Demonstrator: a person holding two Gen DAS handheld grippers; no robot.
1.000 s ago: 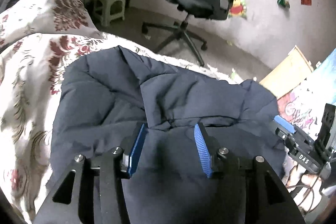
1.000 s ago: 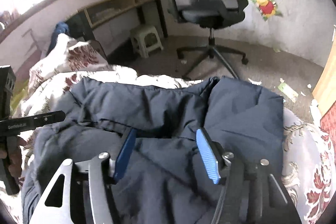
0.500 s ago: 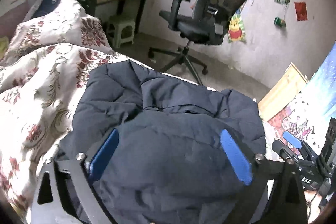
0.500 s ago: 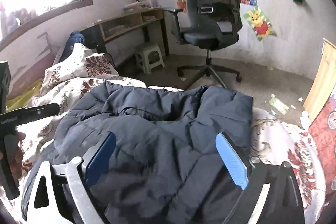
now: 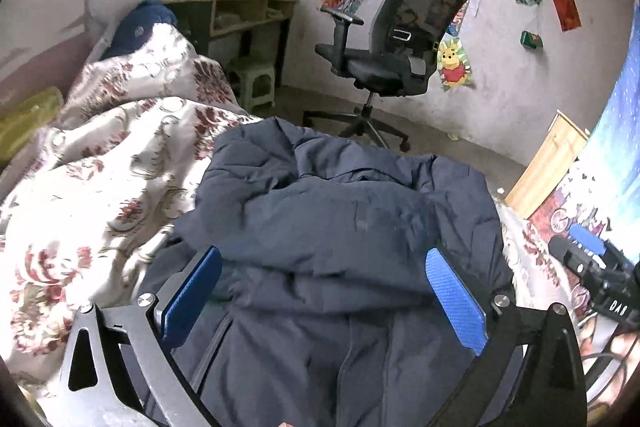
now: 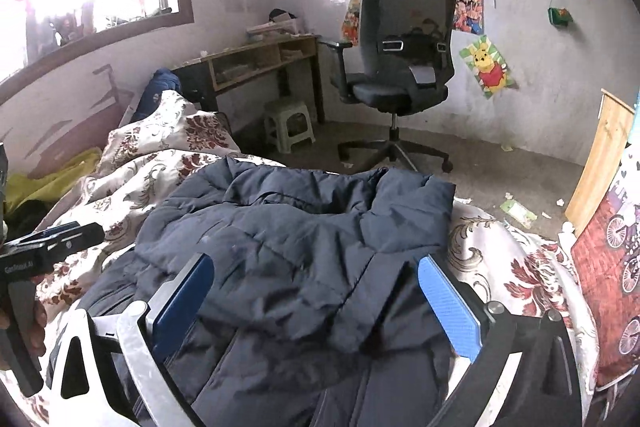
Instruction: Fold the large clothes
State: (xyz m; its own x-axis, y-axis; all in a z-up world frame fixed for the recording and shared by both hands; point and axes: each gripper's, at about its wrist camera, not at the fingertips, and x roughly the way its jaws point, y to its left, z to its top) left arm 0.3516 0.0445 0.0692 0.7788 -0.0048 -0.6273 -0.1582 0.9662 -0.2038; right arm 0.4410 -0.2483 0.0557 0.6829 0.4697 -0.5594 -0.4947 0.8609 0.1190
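Jacket (image 5: 344, 227), navy and padded, lies bunched on the floral bedspread (image 5: 100, 179), a fold freshly laid toward the office chair (image 5: 392, 67) at the far wall. From the left wrist view, the left gripper (image 5: 324, 291) has let go: a second ago its blue pads sat close over the cloth, now they are opening wide, nothing pinched between them, the jacket lower and farther off. From the right wrist view, the right gripper (image 6: 316, 299) does likewise, jaws opening over the jacket (image 6: 300, 247), clear of the fabric. Both tools appear to have pulled back and up. The fold looks placed; another fold or smoothing likely remains.
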